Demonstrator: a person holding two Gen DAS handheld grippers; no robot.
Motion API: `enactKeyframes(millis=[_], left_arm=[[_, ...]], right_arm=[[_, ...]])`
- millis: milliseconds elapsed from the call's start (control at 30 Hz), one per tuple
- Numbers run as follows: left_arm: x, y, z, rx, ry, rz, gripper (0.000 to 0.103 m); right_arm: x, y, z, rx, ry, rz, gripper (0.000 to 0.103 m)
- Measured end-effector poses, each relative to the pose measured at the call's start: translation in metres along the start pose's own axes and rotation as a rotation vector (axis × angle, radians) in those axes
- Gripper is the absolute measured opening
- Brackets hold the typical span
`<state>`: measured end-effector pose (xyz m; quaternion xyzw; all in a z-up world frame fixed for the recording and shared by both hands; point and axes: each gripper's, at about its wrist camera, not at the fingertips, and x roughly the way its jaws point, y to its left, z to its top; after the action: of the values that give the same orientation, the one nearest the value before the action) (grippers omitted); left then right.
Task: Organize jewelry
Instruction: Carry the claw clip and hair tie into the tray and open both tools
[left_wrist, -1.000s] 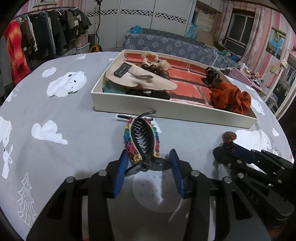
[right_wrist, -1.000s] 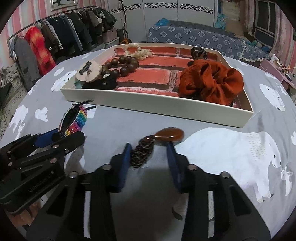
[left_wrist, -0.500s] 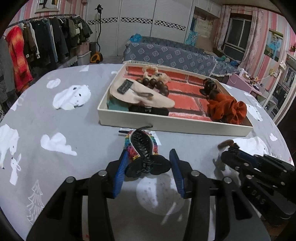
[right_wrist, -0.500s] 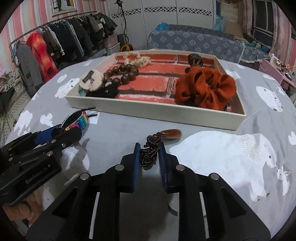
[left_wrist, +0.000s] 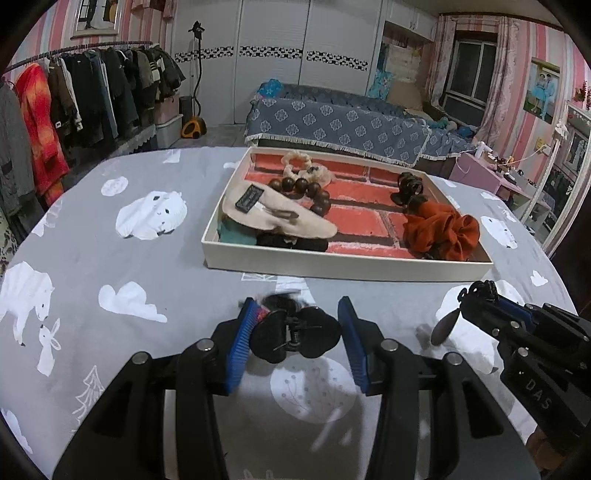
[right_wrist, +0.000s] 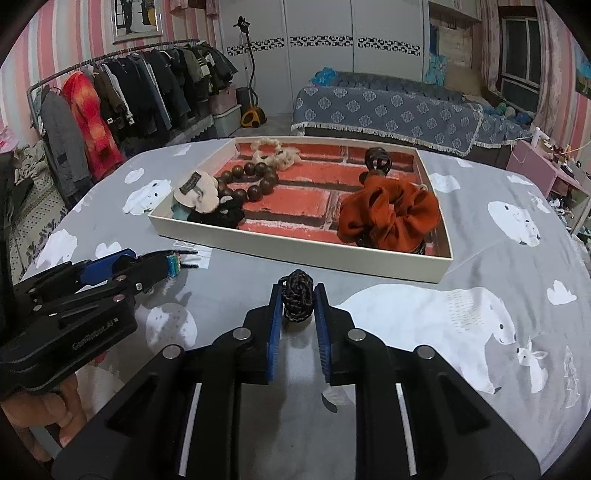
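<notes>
A black claw clip (left_wrist: 295, 334) with a rainbow beaded piece (left_wrist: 261, 314) hangs above the grey cloth. A dark braided cord (right_wrist: 297, 299) is bunched upright, its brown pendant (left_wrist: 445, 326) dangling. Beyond lies the white tray (right_wrist: 295, 245) holding wooden beads (right_wrist: 255, 182) and an orange scrunchie (right_wrist: 388, 212).

The right gripper (left_wrist: 476, 295) body reads "DAS" (white letters); lettering on the left gripper (right_wrist: 173, 264) is illegible.
</notes>
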<state>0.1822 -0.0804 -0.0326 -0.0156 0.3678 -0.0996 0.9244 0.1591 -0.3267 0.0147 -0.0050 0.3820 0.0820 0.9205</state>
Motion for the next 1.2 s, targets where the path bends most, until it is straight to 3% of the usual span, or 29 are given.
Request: enactKeyframes(millis=[433, 467, 500, 633, 767, 967, 1000, 1067, 1100, 1133, 1200], left_arm=[[-0.017, -0.004, 0.023, 0.017, -0.060, -0.003, 0.044], [-0.018, -0.005, 0.027, 0.022, -0.065, -0.005, 0.042], [-0.018, -0.007, 0.033, 0.036, -0.070, -0.009, 0.024], [-0.009, -0.011, 0.056, 0.056, -0.094, -0.009, 0.025], [0.014, -0.008, 0.081, 0.057, -0.113, -0.022, 0.025], [0.039, 0.002, 0.097, 0.059, -0.055, -0.046, 0.024], [0.037, 0.003, 0.092, 0.062, -0.053, -0.048, 0.025], [0.032, 0.005, 0.071, 0.078, -0.019, -0.083, 0.039], [0.028, 0.005, 0.059, 0.078, -0.019, -0.082, 0.060], [0.026, 0.005, 0.050, 0.083, -0.020, -0.082, 0.074], [0.025, 0.001, 0.030, 0.110, -0.003, -0.068, 0.075]], right_arm=[[-0.028, -0.007, 0.013, 0.000, -0.071, -0.014, 0.018], [-0.030, -0.009, 0.016, 0.000, -0.079, -0.018, 0.018], [-0.032, -0.010, 0.020, 0.000, -0.086, -0.020, 0.018], [-0.032, -0.017, 0.037, -0.005, -0.118, -0.034, 0.018], [-0.021, -0.027, 0.058, -0.011, -0.143, -0.037, 0.018], [0.017, -0.043, 0.082, -0.008, -0.113, -0.044, 0.018], [0.020, -0.046, 0.083, -0.003, -0.110, -0.040, 0.018], [0.023, -0.049, 0.080, 0.001, -0.107, -0.031, 0.018], [0.023, -0.050, 0.077, 0.000, -0.106, -0.025, 0.018], [0.023, -0.050, 0.072, 0.001, -0.102, -0.020, 0.018], [0.025, -0.052, 0.064, 0.008, -0.094, -0.011, 0.018]])
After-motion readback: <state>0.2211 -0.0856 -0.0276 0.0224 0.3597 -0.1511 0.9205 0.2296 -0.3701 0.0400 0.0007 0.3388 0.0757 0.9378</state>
